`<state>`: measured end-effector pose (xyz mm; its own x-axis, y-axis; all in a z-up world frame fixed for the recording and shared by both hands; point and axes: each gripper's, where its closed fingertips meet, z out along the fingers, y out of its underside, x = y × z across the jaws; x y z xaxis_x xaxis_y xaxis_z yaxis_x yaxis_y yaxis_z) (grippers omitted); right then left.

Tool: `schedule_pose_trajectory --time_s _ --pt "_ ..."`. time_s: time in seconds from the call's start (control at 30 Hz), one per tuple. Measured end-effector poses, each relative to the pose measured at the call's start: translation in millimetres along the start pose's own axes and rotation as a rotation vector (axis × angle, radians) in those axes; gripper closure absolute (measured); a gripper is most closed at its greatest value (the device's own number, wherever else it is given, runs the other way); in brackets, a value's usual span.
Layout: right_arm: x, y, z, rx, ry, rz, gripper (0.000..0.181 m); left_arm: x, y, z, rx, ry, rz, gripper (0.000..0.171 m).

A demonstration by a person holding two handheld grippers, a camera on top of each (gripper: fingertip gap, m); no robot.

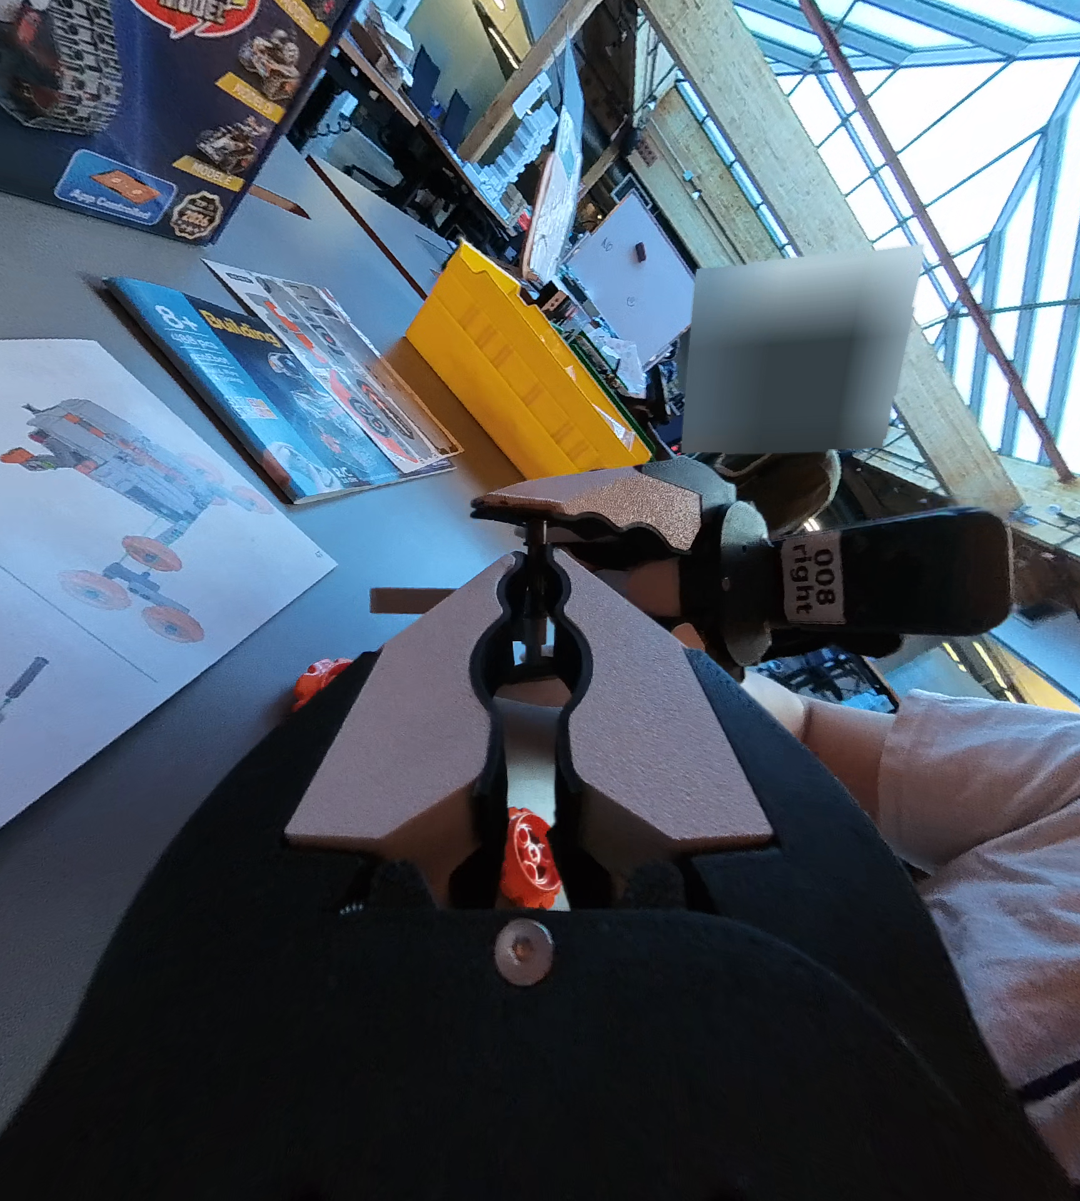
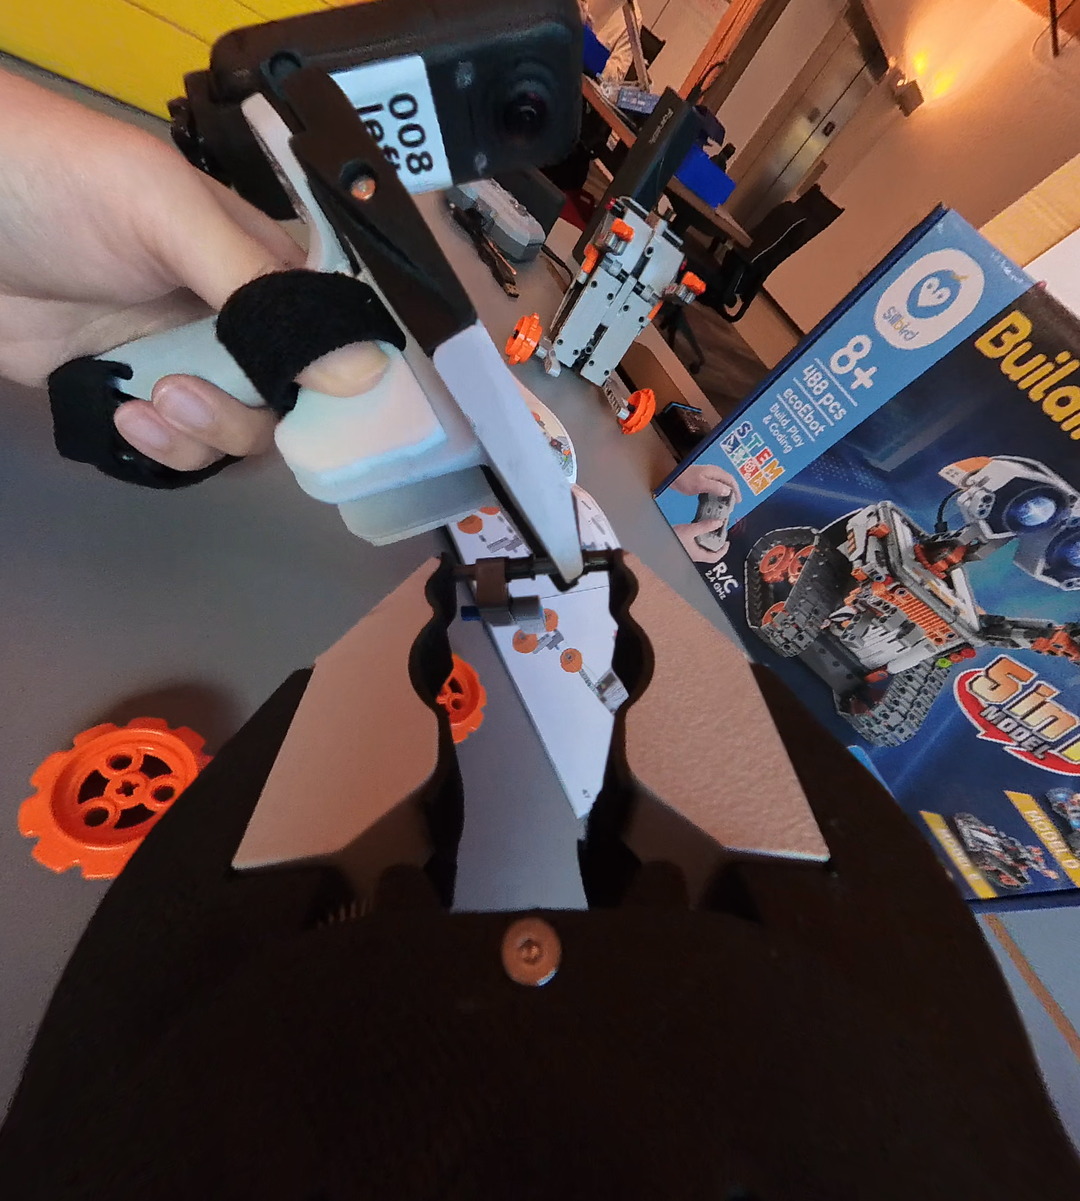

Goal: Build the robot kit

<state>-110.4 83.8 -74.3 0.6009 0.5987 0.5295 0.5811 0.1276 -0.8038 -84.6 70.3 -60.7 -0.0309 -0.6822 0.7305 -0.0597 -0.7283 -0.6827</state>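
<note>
My left gripper (image 1: pixel 534 565) is shut on a thin dark axle (image 1: pixel 534 624) with its fingertips pinching the shaft. My right gripper (image 2: pixel 527 572) holds the same axle (image 2: pixel 524 568) lengthwise, one end against each fingertip. The axle carries a brown bush (image 2: pixel 491 578) and a small grey piece (image 2: pixel 527 611). In the right wrist view the left gripper (image 2: pixel 563 565) comes down from above, held by a hand. In the left wrist view the right gripper (image 1: pixel 459 552) comes in from the right. Both are held above the grey table.
Orange wheels (image 2: pixel 115 796) (image 2: pixel 459 695) lie on the table below. A partly built grey and orange model (image 2: pixel 615 292) stands farther back. The blue kit box (image 2: pixel 914 585), an open instruction sheet (image 1: pixel 102 552), a booklet (image 1: pixel 277 390) and a yellow bin (image 1: pixel 524 377) surround the area. My two grippers' fingertips are within a few centimetres of each other.
</note>
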Motion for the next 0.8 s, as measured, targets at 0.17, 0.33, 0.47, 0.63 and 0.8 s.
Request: schedule_pose_trajectory --time_s 0.17,0.33,0.47,0.63,0.8 --pt "9.9 3.2 -7.4 -0.015 0.037 -0.05 0.135 1.3 -3.8 -4.7 -0.005 0.014 0.05 0.148" --pt "14.0 6.0 -16.0 -0.009 0.028 -0.056 0.135 3.3 9.9 4.6 -0.093 0.0 0.139 0.162" --pt "11.7 7.4 -17.2 -0.008 0.013 -0.091 0.135 6.4 10.7 10.0 -0.086 -0.002 0.19 0.169" --pt "8.8 4.6 -17.9 -0.002 0.009 -0.123 0.136 8.6 12.7 7.7 -0.099 -0.003 0.187 0.169" --pt "6.4 7.7 -18.5 -0.017 -0.009 -0.121 0.136 7.6 16.0 8.2 -0.113 -0.016 0.179 0.169"
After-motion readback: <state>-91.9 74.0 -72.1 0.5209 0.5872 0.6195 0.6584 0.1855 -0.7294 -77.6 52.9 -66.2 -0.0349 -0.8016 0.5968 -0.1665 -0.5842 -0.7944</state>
